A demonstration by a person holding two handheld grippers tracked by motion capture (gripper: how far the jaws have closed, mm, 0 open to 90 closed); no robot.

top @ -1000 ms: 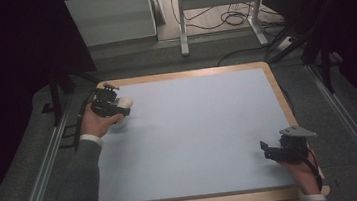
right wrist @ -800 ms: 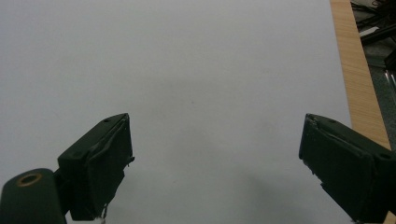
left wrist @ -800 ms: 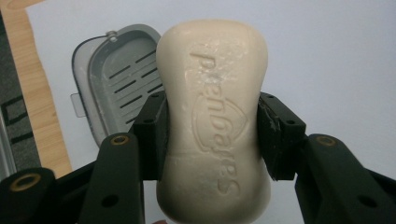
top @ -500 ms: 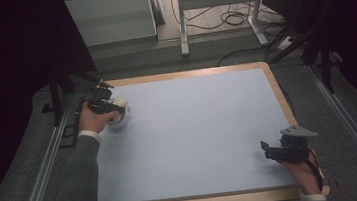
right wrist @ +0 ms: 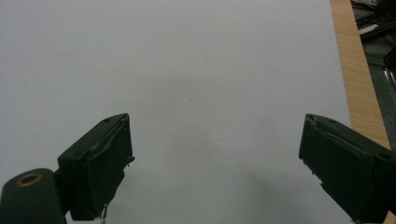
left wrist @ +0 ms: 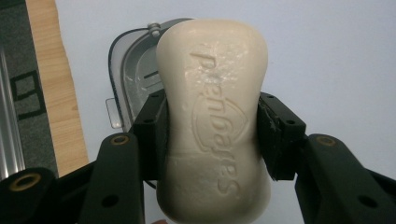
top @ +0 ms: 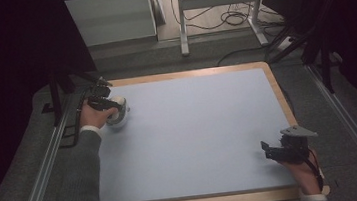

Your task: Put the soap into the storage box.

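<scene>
Soap bar [left wrist: 214,126] clamped in left tool [left wrist: 210,135], above seemingly empty soap case [left wrist: 135,84], right tool [right wrist: 215,168] wide open, holding nothing.

Soap bars: one, cream, with embossed lettering [left wrist: 212,126].
Soap dishes: one, grey, open, lying beneath the bar [left wrist: 133,79].
Tools: two, a left tool [left wrist: 212,135] and a right tool [right wrist: 215,163].
Jaws per tool: two, black.
Hands: two, a left hand [top: 93,117] and a right hand [top: 305,172].
Sleeves: one grey sleeve [top: 77,186] on the left arm.
Benches: one [top: 199,128], with a pale blue top and a wooden border.
Grey three-cornered plates: one [top: 298,132], on the right tool.
Metal rails beside the bench: two, one on each side [top: 43,170].
</scene>
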